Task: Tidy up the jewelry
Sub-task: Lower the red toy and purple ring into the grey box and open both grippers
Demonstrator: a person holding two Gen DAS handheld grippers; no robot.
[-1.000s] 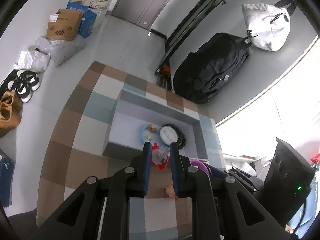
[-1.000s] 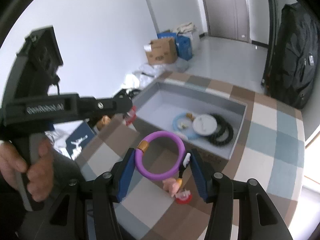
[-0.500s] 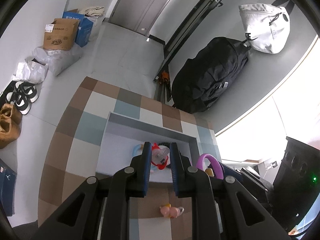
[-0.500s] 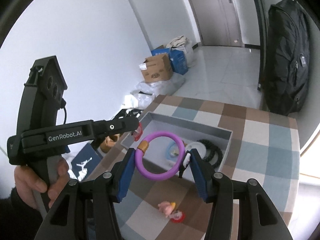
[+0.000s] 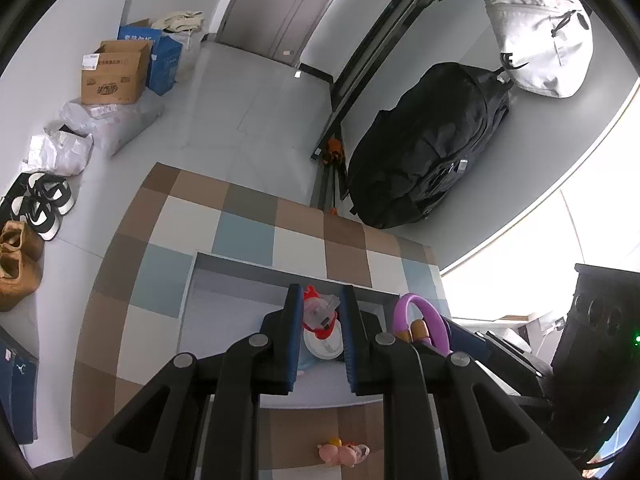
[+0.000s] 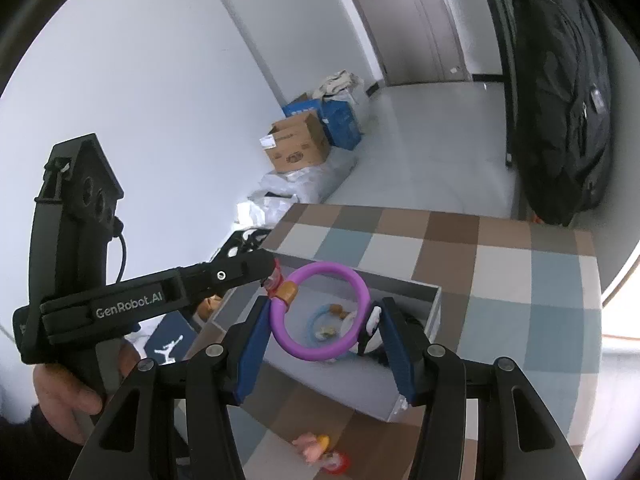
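Left tongs clamp small red-and-clear trinket, right tongs pinch purple bangle, both above grey tray on checkered worktop. Risk: thin-edged grip slips, bangle drops outside tray.

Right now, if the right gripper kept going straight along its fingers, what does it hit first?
Likely the open grey box: the right gripper, clamped on the purple ring, points down into its interior, toward the blue ring there. Depth is unclear.
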